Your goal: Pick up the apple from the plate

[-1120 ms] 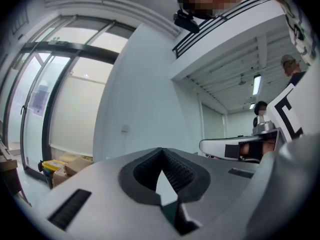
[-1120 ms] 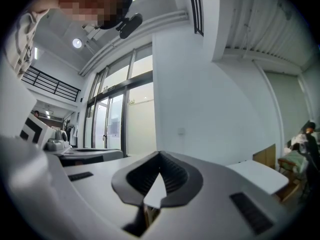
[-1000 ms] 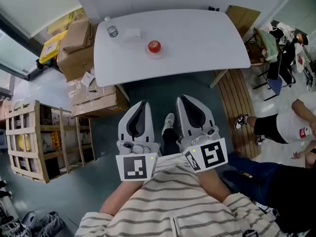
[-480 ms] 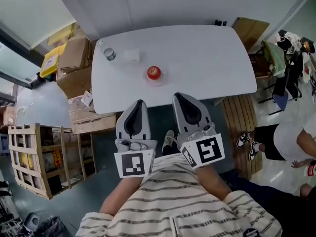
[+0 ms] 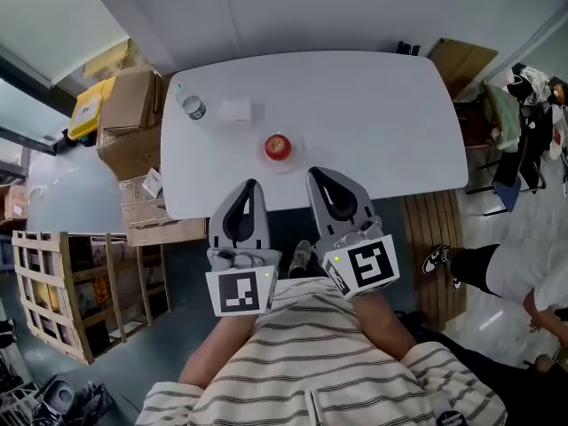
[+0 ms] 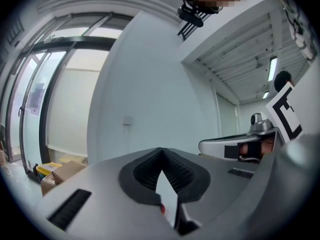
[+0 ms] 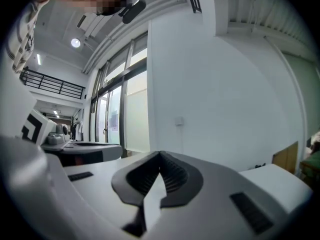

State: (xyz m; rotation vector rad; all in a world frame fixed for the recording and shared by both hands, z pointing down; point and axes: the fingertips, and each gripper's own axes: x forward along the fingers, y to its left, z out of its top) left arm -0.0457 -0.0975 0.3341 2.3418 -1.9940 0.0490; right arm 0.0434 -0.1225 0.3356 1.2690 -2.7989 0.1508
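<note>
The apple (image 5: 278,145) sits on the plate (image 5: 280,164), right of the bottle (image 5: 190,105).

Operator and rig, appearance
Cream shirt (image 5: 311,362), thin dark stripes; left gripper (image 5: 250,185) and right gripper (image 5: 319,175) grey shells, black ribbed pads (image 6: 145,171), black-white marker cubes (image 5: 240,293).

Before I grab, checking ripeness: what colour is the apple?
The apple is red; head view best.

A white bench (image 5: 373,114) is standing against a pale wall (image 5: 337,7). Cardboard boxes (image 5: 133,105) and a wooden crate (image 5: 53,291) are sitting on the grey floor (image 5: 169,335) to its left.
</note>
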